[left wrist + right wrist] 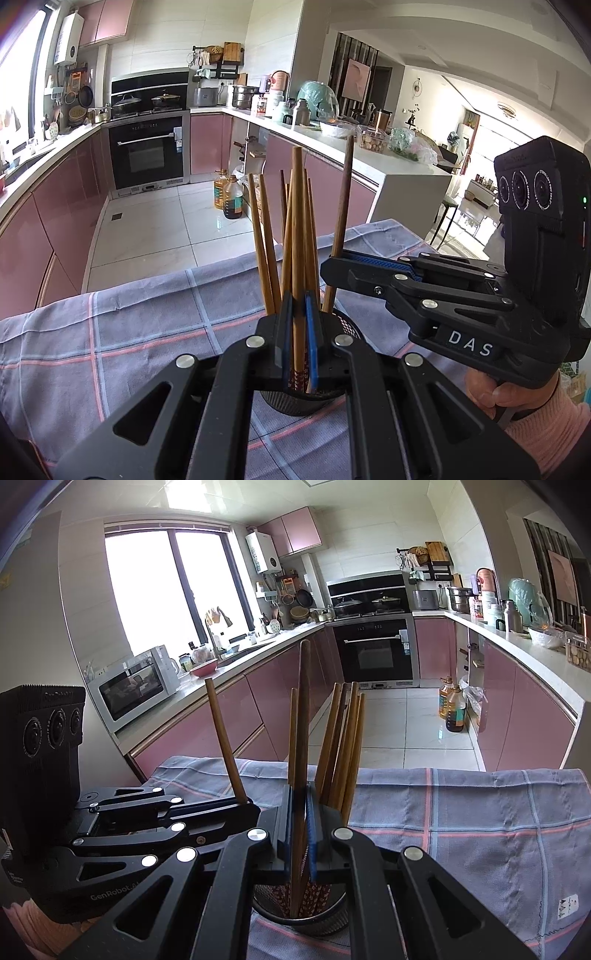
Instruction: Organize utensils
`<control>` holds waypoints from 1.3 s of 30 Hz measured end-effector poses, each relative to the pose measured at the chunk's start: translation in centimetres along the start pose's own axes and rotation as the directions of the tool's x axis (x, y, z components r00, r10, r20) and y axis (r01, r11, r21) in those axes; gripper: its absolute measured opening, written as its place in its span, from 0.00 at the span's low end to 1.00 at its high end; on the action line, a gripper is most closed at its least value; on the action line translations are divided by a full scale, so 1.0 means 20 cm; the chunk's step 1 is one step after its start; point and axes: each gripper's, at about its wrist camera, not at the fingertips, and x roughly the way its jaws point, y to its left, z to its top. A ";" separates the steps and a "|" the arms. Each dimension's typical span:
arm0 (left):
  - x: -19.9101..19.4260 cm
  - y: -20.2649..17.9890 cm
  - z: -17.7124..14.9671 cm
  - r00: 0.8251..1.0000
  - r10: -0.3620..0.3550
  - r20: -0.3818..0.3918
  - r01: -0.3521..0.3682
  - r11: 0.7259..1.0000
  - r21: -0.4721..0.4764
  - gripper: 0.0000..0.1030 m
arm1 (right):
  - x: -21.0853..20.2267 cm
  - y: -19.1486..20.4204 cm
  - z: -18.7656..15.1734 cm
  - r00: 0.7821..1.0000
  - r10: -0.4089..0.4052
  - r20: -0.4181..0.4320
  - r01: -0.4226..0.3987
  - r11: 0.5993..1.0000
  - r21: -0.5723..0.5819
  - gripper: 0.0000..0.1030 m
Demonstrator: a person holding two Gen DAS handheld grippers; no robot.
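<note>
We hold two grippers over one black mesh holder (343, 325) that stands on the checked cloth (147, 325). Our left gripper (298, 345) is pinching one light wooden chopstick (297, 236) between its blue pads; the stick stands upright, long axis vertical, its patterned lower end down in the holder just below the fingers. Our right gripper (299, 834) is likewise clamped on one darker chopstick (303, 716), also near upright with its lower end in the holder. So two sticks are held, one per gripper. Behind them about six more chopsticks (345, 746) lean in the holder, fanned outward, tips up. The two grippers sit close beside each other above the holder's rim. Beyond the cloth lie the tiled floor, two oil bottles (229, 194) and one oven (147, 155).
</note>
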 end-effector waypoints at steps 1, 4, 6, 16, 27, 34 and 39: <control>0.01 0.00 0.00 1.000 0.001 -0.001 -0.001 1.000 -0.003 0.07 | 0.00 0.00 0.00 1.000 0.001 -0.001 -0.001 1.000 0.003 0.06; 0.03 0.01 0.01 1.000 0.004 -0.003 -0.004 1.000 -0.006 0.07 | 0.01 0.00 0.00 1.000 0.003 -0.004 -0.003 1.000 0.006 0.06; 0.05 0.01 0.01 1.000 0.004 -0.004 -0.004 1.000 -0.009 0.07 | 0.02 -0.01 0.01 1.000 0.002 -0.005 -0.002 1.000 0.008 0.06; 0.09 0.04 0.02 1.000 0.013 -0.011 -0.013 1.000 -0.026 0.07 | 0.04 -0.02 0.01 1.000 0.000 -0.011 0.001 1.000 0.024 0.06; 0.12 0.06 -0.01 1.000 0.011 -0.016 -0.012 0.999 -0.050 0.08 | 0.05 -0.03 0.00 1.000 -0.004 -0.018 0.004 0.999 0.031 0.08; 0.05 0.09 -0.06 0.999 0.039 0.021 -0.038 0.997 -0.071 0.26 | 0.02 -0.02 -0.04 1.000 0.005 -0.014 -0.005 1.000 0.029 0.11; -0.06 0.09 -0.12 0.990 0.113 0.086 -0.107 0.992 -0.070 0.60 | -0.04 0.02 -0.09 1.000 0.000 0.005 0.000 1.000 0.010 0.33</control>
